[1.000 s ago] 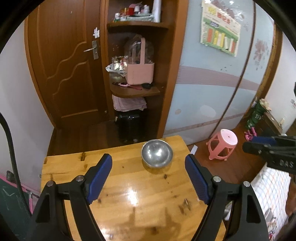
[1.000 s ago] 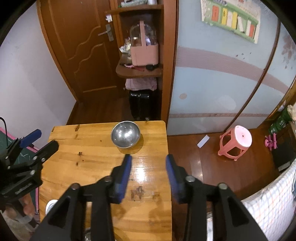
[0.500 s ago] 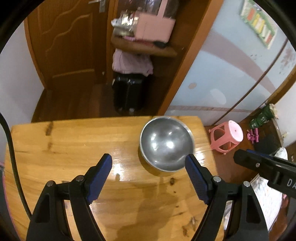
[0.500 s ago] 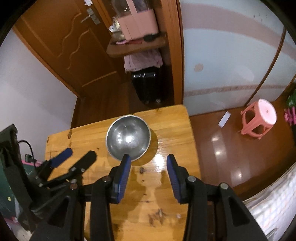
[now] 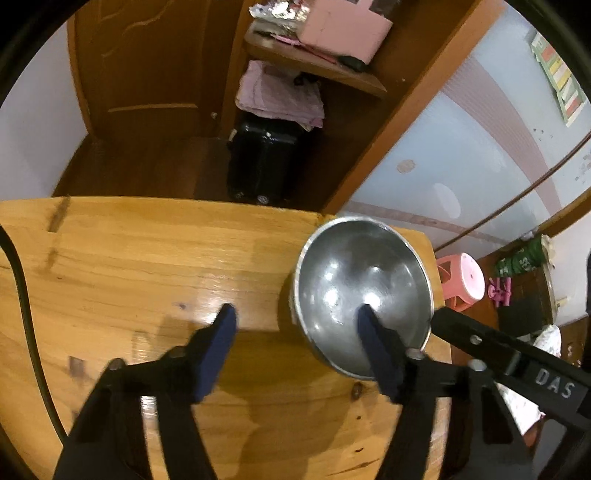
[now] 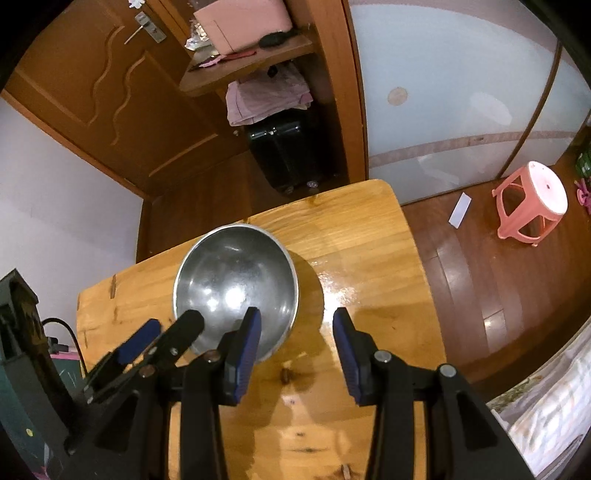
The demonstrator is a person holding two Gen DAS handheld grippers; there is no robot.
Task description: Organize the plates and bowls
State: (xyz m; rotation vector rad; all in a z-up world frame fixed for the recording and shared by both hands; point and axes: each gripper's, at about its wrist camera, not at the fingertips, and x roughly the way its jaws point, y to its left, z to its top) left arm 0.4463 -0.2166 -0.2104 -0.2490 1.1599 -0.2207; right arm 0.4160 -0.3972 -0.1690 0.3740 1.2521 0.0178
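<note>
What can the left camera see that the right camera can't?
Only the left camera shows the colourful poster on the wall and a black cable along the table's edge. Only the right camera shows the door handle and the white paper on the floor. Both show the metal bowl, the wooden table, the pink stool and the black suitcase.

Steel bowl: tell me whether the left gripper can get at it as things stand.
Probably yes. The left gripper straddles the steel bowl's near rim, one finger inside, one outside; its jaws have just been closing, and nothing blocks it on the table.
</note>
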